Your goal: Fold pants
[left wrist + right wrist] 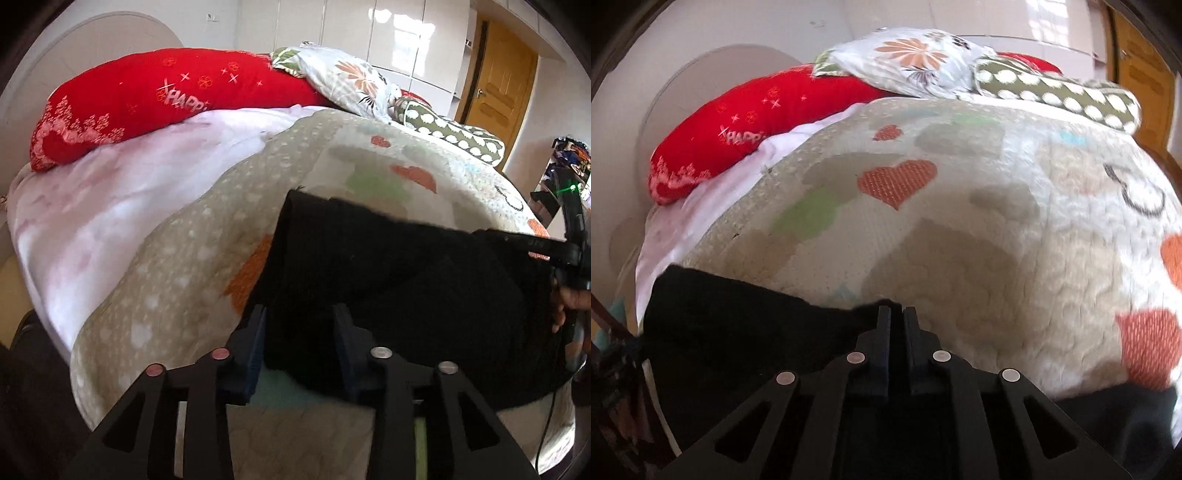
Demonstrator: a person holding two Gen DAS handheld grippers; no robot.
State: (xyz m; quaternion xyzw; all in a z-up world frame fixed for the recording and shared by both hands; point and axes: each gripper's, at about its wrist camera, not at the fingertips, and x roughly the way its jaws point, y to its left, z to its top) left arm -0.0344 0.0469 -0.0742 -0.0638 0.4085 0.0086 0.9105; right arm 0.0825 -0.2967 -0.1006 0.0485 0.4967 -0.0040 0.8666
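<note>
The black pants (399, 280) lie on the quilted bedspread (207, 258) with hearts, partly lifted at the right. My left gripper (301, 314) is open, its two fingers astride the near left edge of the pants. My right gripper (897, 314) is shut on the top edge of the pants (738, 332) and holds it just above the bedspread (960, 229). In the left wrist view the right gripper (569, 254) shows at the far right, pinching the pants' edge, with a hand behind it.
A red pillow (166, 99), a floral pillow (351, 81) and a green dotted bolster (458, 136) lie at the head of the bed. A pink-white blanket (110, 206) covers the left side. A wooden door (495, 77) and wardrobes stand behind.
</note>
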